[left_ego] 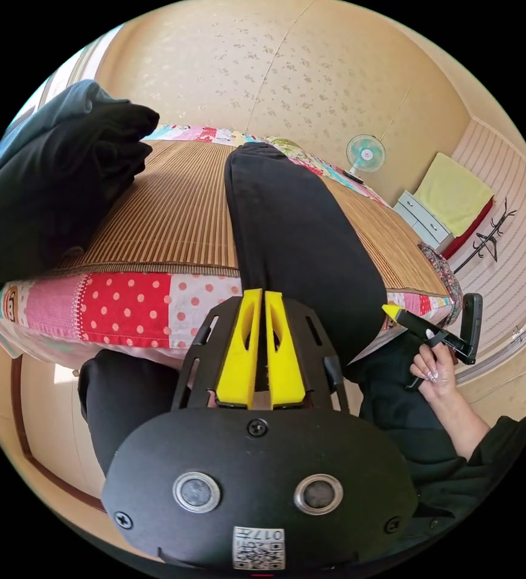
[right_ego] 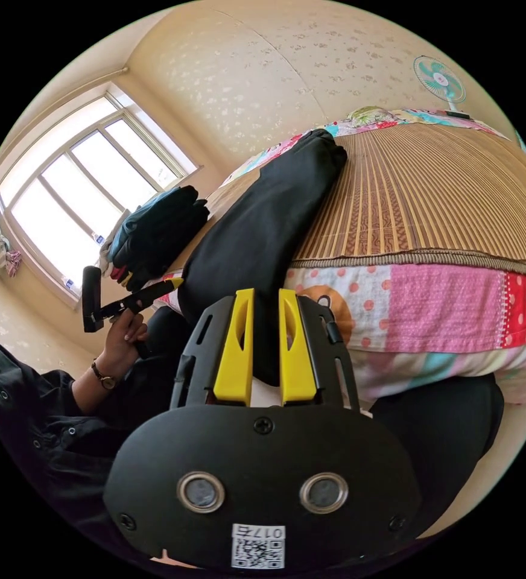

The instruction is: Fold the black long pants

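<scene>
We see the pants (left_ego: 299, 241) laid lengthwise on the mat (left_ego: 178, 211), doubled leg over leg into one long dark strip. One end lies well up the mat; the other hangs off the mat's near edge, over the quilt (left_ego: 130, 307) and down toward us.

The left gripper (left_ego: 262, 353) has its jaws nearly together, a thin slot between them, with black cloth at the tips. It looks clamped on the hanging end, though we cannot be sure both jaws bite. In the right gripper view, the right gripper (right_ego: 266, 347) stands a little wider, black cloth showing in the gap. We cannot tell whether it grips or merely sits in front of the cloth. Each gripper also shows in the other's view, held in a hand (left_ego: 435, 371) just off the mat's near edge.

We judge the pants soft and limp, of middling weight, matte and not slippery, and in no way fragile. They will sag between two holds and drag on the ribbed mat. We would take the hanging end at its two corners and carry it up the mat onto the far end, keeping it taut so the layers stay aligned.

A pile (left_ego: 58, 181) of folded dark clothes sits at the mat's side.

As for writing, we can read none on the pants, and the stickers on the gripper bodies we leave unread.
</scene>
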The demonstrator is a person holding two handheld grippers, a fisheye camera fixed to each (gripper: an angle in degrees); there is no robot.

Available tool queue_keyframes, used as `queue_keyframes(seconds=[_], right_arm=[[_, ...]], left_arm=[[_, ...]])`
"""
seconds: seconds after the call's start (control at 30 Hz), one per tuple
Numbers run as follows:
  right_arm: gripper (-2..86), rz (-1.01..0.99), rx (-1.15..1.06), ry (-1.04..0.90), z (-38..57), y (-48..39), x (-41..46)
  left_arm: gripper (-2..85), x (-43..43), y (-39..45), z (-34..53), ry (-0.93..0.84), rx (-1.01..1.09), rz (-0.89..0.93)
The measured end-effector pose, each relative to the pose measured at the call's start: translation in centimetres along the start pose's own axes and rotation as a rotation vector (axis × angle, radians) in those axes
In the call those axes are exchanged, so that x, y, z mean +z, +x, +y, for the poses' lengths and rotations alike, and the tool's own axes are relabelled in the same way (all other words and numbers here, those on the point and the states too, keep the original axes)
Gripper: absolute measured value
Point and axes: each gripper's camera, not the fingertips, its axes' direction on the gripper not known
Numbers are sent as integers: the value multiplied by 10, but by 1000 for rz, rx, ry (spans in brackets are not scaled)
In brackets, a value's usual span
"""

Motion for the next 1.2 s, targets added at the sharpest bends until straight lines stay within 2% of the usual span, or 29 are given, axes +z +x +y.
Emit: queue_keyframes(seconds=[0.1, 0.27, 0.4, 0.6, 0.9, 1.07, 1.2], right_arm=[[65, 23, -14, -1, 1, -5, 2], [60, 37, -7, 0, 2, -8, 5], [48, 19, -16, -4, 1, -10, 10], [19, 90, -62, 12, 3, -25, 11], [16, 105, -119, 23, -2, -42, 15], [44, 94, -55, 13, -15, -34, 28], [79, -15, -23, 31, -24, -22, 34]], left_arm=[[-6, -8, 1, -4, -37, 33, 26], [-9, -28, -13, 4, -26, 44, 175], [-9, -7, -27, 11, -113, -34, 117], [-8, -5, -19, 15, -79, 2, 73], [-4, -21, -33, 22, 60, -60, 67], [73, -9, -42, 16, 48, -81, 182], [81, 7, -36, 8, -7, -52, 211]])
